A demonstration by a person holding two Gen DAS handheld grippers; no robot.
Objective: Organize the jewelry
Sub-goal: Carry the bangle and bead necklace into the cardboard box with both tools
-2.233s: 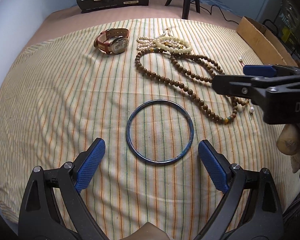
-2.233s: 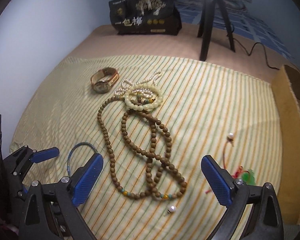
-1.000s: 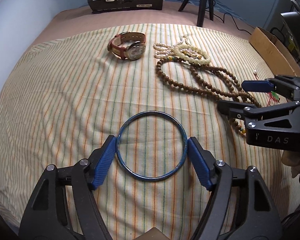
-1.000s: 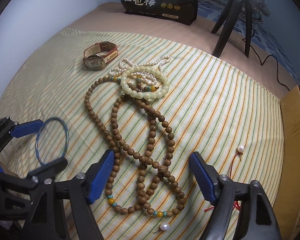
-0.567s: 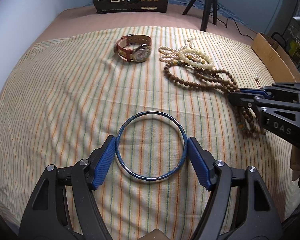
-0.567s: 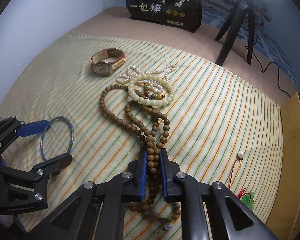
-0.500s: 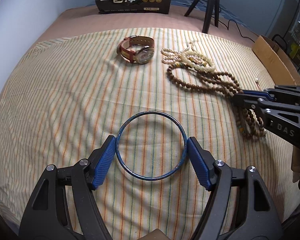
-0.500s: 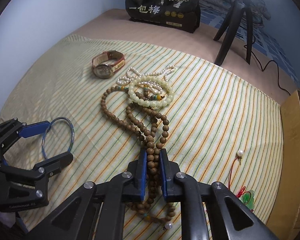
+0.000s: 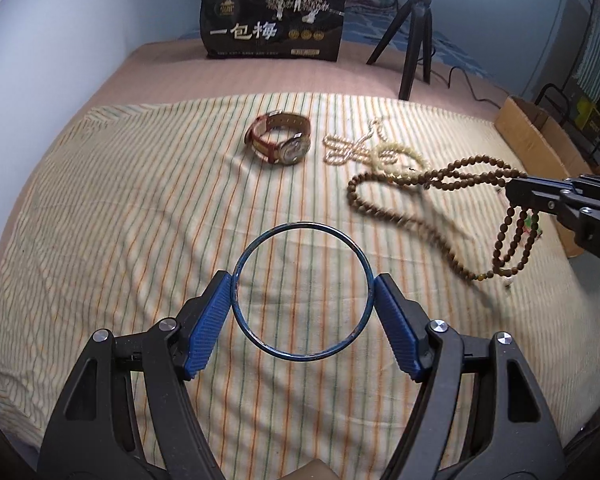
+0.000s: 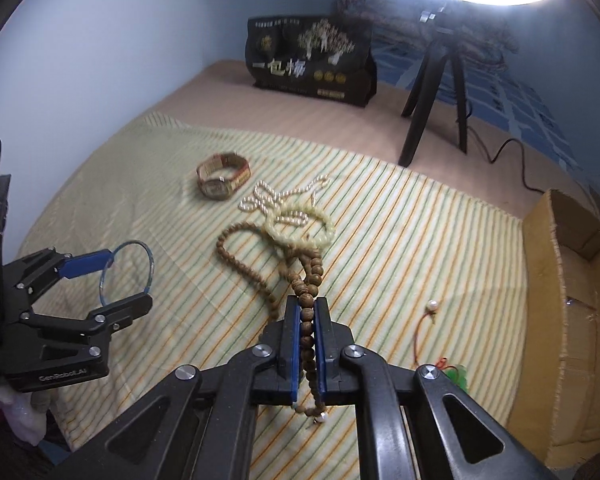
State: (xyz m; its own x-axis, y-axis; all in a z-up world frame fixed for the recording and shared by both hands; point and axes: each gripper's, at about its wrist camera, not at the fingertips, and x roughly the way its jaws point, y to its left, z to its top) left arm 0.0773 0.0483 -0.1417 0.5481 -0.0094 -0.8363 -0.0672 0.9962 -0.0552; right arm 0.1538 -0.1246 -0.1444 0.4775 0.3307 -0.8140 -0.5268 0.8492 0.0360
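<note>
My left gripper [image 9: 302,306] is shut on a thin blue bangle [image 9: 300,350], pads pressing its two sides, and holds it above the striped cloth [image 9: 120,208]; it also shows in the right wrist view [image 10: 112,280]. My right gripper [image 10: 307,306] is shut on a long brown wooden bead necklace [image 10: 314,272] and has lifted part of it; loops hang below the fingers [image 9: 512,236]. The necklace's far end is still tangled with a pale green bead bracelet [image 10: 300,232] and a small pearl strand [image 10: 272,200]. A watch with a red-brown strap [image 9: 282,140] lies further back.
A red cord with a pearl and a green charm [image 10: 432,328] lies at the right. A cardboard box [image 10: 572,280] stands off the cloth's right edge. A black bag [image 9: 272,24] and a tripod [image 9: 414,36] stand at the back.
My left gripper closed on the blue bangle and raised it. My right gripper closed on the wooden bead necklace and lifted it, dragging the beads off the cloth to the right.
</note>
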